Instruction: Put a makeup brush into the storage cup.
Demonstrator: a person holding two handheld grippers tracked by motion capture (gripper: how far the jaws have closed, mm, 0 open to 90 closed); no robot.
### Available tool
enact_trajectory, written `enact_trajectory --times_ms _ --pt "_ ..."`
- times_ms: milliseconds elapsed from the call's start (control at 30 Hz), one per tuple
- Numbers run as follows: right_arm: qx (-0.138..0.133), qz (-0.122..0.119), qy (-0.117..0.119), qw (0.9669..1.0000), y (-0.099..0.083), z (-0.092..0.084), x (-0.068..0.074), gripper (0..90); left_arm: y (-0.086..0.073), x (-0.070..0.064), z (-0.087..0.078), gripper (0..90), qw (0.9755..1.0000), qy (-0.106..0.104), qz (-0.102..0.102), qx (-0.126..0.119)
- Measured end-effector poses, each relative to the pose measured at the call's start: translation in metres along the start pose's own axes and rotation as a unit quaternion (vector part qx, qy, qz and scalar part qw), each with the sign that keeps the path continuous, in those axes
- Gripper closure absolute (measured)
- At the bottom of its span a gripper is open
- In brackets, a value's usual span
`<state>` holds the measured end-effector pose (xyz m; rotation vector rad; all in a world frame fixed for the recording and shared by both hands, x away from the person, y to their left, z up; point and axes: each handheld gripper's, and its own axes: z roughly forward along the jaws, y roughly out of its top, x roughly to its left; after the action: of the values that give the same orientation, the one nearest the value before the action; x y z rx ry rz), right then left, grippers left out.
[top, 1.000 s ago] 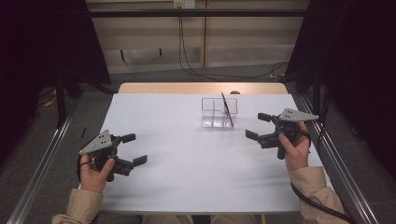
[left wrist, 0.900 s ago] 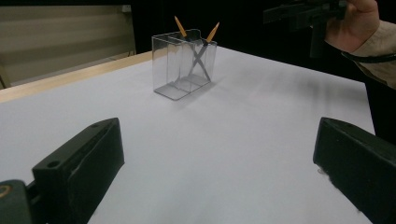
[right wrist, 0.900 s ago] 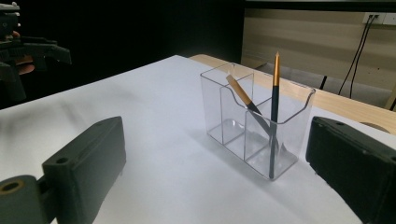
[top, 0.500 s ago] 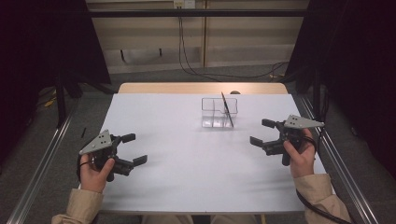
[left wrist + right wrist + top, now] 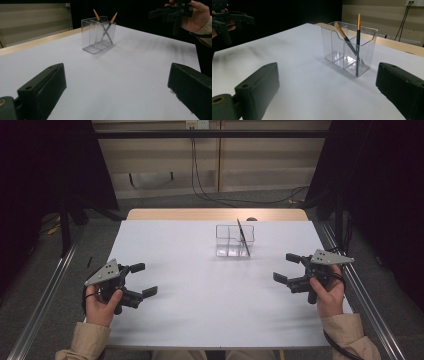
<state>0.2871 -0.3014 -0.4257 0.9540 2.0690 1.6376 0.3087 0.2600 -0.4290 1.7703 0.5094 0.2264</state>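
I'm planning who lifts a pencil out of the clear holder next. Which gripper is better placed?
Probably the right gripper: it sits open, nearer the clear holder, whose pencils stand at its right end. The left gripper, also open, lies farther off.

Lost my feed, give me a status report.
Left gripper and right gripper open, empty. Two pencils in clear holder, crossed. Table between them bare.

Two dark grey pencils (image 5: 354,47) with orange ends are showing through the clear, colourless holder (image 5: 348,47) ahead of the black jaws. The white table (image 5: 210,290) is lying under both black grippers, left (image 5: 142,280) and right (image 5: 287,268), each topped with a grey plate; tan sleeves (image 5: 85,345) are trailing behind them.
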Motion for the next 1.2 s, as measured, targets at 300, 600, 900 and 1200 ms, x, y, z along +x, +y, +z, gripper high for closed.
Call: enact_trajectory --times_ms 300,600,900,1200 --pt "0.001 0.000 -0.009 1.0000 -0.005 -0.014 0.000 4.7 0.000 0.000 0.000 1.6 1.0000 0.000 0.000 0.000" --pt "0.003 0.000 -0.015 0.9999 -0.011 -0.024 0.002 4.7 0.000 -0.001 0.000 1.6 1.0000 0.000 -0.001 -0.002" --pt "-0.001 0.003 -0.023 0.9997 -0.014 -0.036 0.001 4.7 0.000 0.000 0.000 1.6 1.0000 0.001 0.001 -0.001" --pt "-0.004 0.009 -0.031 0.9995 -0.019 -0.045 -0.003 4.8 0.000 0.001 0.000 1.6 1.0000 0.002 0.002 -0.001"
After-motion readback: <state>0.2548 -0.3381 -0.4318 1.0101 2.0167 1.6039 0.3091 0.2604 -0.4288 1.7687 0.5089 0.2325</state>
